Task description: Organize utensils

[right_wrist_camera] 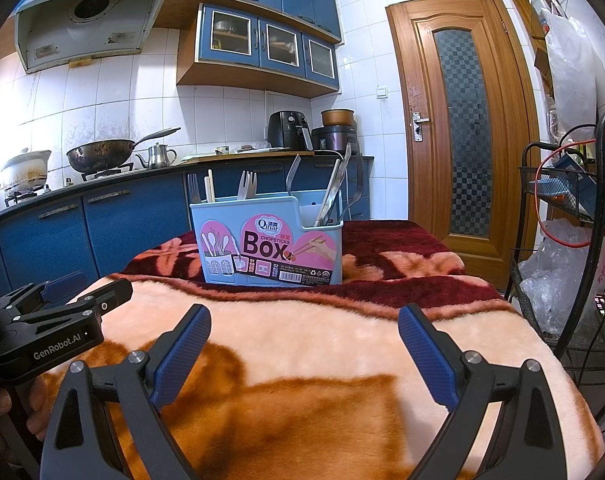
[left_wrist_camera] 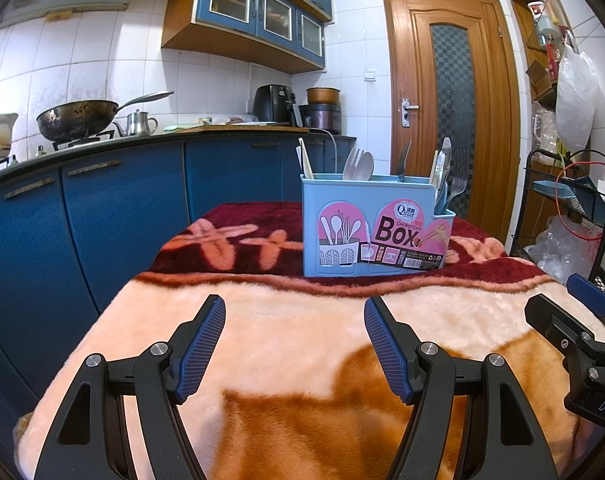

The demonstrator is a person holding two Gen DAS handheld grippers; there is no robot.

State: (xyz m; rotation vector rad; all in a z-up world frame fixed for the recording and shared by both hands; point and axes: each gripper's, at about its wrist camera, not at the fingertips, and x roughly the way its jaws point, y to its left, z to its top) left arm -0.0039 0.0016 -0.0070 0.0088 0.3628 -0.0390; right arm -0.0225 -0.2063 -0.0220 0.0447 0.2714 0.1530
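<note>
A light blue chopsticks box (left_wrist_camera: 374, 226) with a pink label stands upright on the blanket-covered table (left_wrist_camera: 294, 320). It holds chopsticks (left_wrist_camera: 305, 160), a pale spoon (left_wrist_camera: 364, 166), metal forks (left_wrist_camera: 458, 176) and other utensils. It also shows in the right wrist view (right_wrist_camera: 268, 240). My left gripper (left_wrist_camera: 294, 344) is open and empty, low over the blanket, well in front of the box. My right gripper (right_wrist_camera: 304, 354) is open and empty, also in front of the box. Each gripper shows at the edge of the other's view.
Blue kitchen cabinets (left_wrist_camera: 122, 208) with a wok (left_wrist_camera: 78, 118) and kettle stand to the left. A wooden door (left_wrist_camera: 450, 104) is behind the table. A black wire rack (right_wrist_camera: 562, 240) with plastic bags and cables stands to the right.
</note>
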